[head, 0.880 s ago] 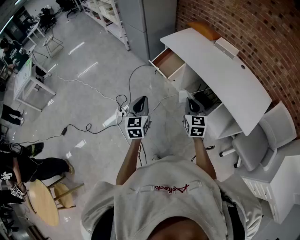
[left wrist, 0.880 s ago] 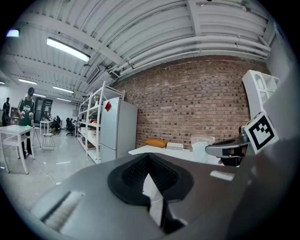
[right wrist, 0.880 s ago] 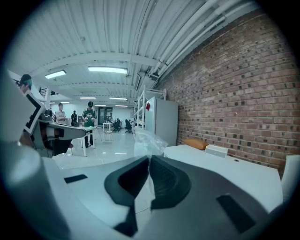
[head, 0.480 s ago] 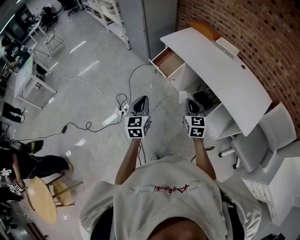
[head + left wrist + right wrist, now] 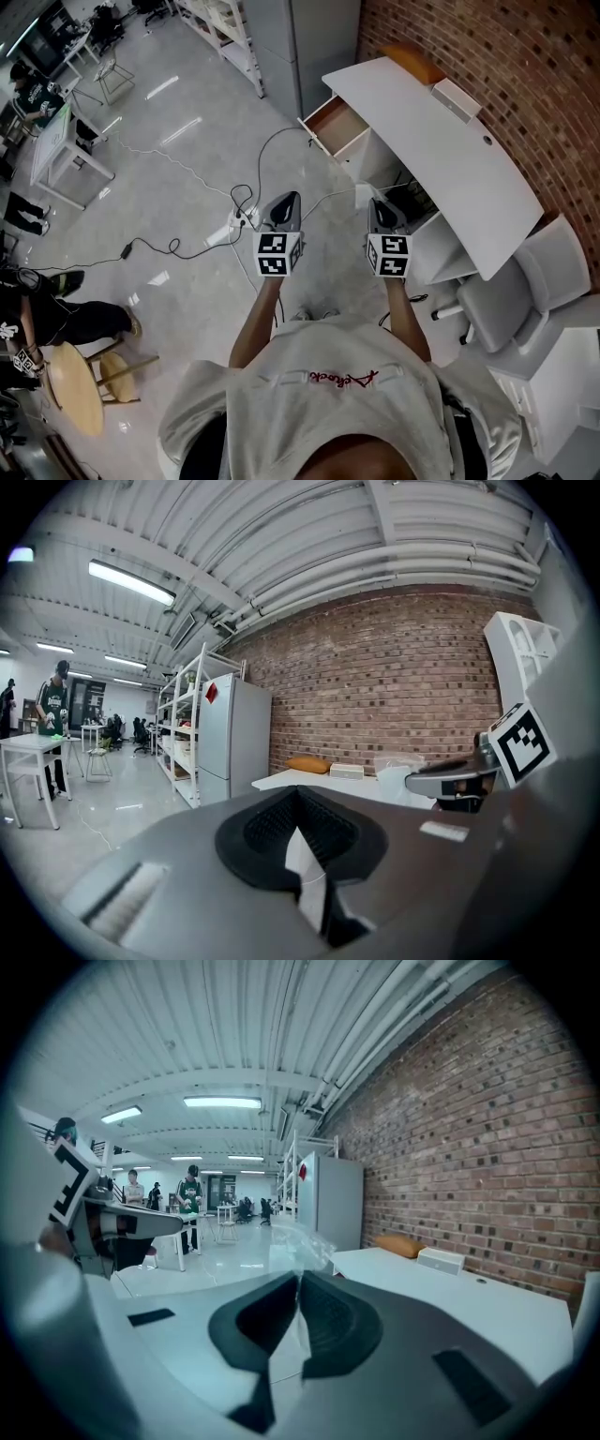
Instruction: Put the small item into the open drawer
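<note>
The open drawer point(image 5: 334, 126) sticks out of the far left end of a white desk point(image 5: 441, 141) along the brick wall; its wooden inside shows. My right gripper point(image 5: 376, 202) is shut on a small clear plastic bag point(image 5: 363, 193), held in the air short of the desk and well short of the drawer. In the right gripper view the bag point(image 5: 302, 1239) crinkles out past the closed jaws of the right gripper point(image 5: 298, 1283). My left gripper point(image 5: 284, 200) floats beside it over the floor; its jaws point(image 5: 298, 801) are shut with nothing in them.
Cables and a power strip point(image 5: 240, 223) lie on the grey floor below the grippers. A white chair point(image 5: 511, 291) stands at the desk's near end. A grey cabinet point(image 5: 323, 37) and shelving point(image 5: 220, 28) stand beyond the drawer. People and a round stool point(image 5: 70, 389) are at left.
Both grippers hold the same pose and grip. Only the head view has drifted slightly.
</note>
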The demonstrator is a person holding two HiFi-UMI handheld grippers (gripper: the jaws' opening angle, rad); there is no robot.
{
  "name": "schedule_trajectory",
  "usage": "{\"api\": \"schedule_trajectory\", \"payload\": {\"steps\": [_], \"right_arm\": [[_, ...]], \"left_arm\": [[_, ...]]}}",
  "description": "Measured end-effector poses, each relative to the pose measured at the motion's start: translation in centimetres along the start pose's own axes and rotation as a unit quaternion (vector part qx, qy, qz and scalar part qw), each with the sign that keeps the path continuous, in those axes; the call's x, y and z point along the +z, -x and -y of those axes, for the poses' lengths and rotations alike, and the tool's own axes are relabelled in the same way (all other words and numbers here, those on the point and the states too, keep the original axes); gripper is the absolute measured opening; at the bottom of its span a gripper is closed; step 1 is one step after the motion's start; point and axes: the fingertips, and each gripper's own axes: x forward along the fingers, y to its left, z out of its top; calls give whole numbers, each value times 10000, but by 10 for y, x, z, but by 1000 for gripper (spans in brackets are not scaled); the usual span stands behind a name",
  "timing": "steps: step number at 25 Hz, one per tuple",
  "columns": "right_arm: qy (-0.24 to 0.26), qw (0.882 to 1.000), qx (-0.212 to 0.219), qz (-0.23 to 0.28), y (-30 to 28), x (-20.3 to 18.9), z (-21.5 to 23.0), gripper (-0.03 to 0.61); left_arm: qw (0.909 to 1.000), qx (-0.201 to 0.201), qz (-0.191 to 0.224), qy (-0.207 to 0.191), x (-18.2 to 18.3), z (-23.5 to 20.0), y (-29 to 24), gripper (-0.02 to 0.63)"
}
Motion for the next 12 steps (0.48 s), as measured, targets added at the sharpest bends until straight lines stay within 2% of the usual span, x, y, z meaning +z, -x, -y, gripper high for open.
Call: {"api": "schedule_trajectory", "payload": {"steps": [12], "right_arm": [[-58,9997,161,-192,-8,-23,22,16]], "left_arm": [[9998,118,-156,54,-18,16,-18,9]]}}
